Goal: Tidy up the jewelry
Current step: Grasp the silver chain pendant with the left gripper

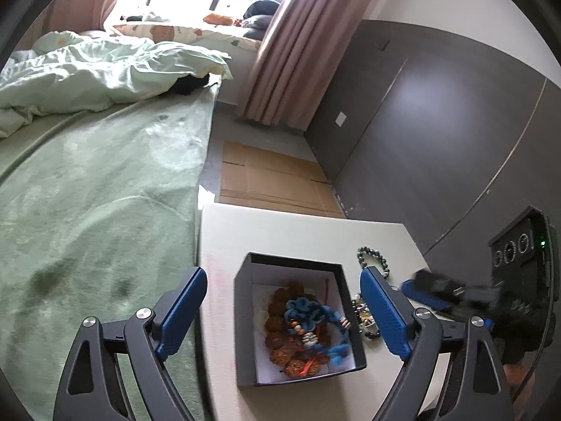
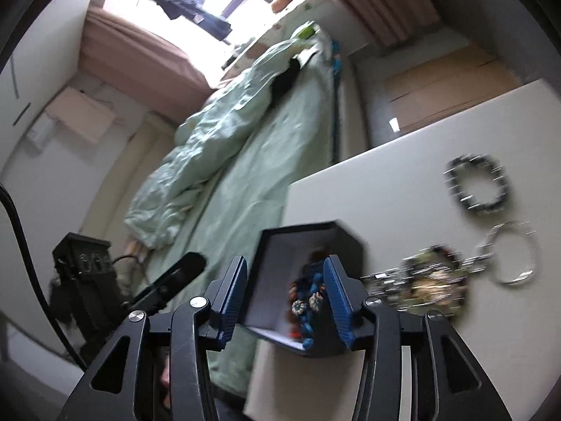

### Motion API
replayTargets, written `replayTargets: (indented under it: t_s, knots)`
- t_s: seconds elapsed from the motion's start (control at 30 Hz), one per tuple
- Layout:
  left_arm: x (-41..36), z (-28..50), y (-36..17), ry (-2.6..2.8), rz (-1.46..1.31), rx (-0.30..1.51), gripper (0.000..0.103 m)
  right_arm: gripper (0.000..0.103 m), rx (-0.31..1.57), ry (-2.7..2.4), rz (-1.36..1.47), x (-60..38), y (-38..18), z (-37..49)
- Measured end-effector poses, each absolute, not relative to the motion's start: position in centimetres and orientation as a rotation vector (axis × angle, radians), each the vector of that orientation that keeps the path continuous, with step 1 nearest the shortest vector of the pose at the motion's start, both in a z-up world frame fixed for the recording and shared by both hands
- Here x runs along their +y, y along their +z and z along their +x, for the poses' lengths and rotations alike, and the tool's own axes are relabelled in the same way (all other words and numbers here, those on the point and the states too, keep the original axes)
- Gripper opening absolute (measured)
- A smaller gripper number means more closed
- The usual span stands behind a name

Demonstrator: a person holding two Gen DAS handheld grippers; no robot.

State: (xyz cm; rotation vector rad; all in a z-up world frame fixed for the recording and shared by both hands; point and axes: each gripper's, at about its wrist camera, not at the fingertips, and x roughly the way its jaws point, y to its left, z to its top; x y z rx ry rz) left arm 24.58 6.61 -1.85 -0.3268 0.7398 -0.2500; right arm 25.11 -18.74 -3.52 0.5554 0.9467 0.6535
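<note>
A black box with a white lining stands on the white table. A brown bead bracelet and a blue knotted cord lie in it. My left gripper is open, its blue fingers straddling the box without pressing on it. In the right wrist view the right gripper is open over the box, with the blue cord lying inside below its jaws. In the left wrist view the right gripper shows blurred to the right of the box.
Loose jewelry lies on the table to the right of the box: a dark bead bracelet, a silver bangle and a tangled greenish pile. A green bed borders the table on the left. Flattened cardboard covers the floor beyond.
</note>
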Motion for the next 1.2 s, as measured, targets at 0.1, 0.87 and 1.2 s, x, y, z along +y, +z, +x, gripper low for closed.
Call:
replayTargets:
  t_s: [0.1, 0.87, 1.2]
  knots:
    - [5.1, 24.6, -1.6, -0.267, -0.291, 0.737, 0.089, 0.080, 0.883, 0.569, 0.555, -21.6, -2.6, 24.3]
    - [-8.5, 29.7, -3.8, -0.439, 0.028, 0.997, 0.050, 0.088, 0.848, 0.230, 0.493, -33.8, -2.7, 24.3]
    - [-11.6, 33.7, -7.3, -0.416, 0.169, 1.186, 0.026, 0.088, 0.857, 0.234, 0.595, -35.5, -3.4, 24.7]
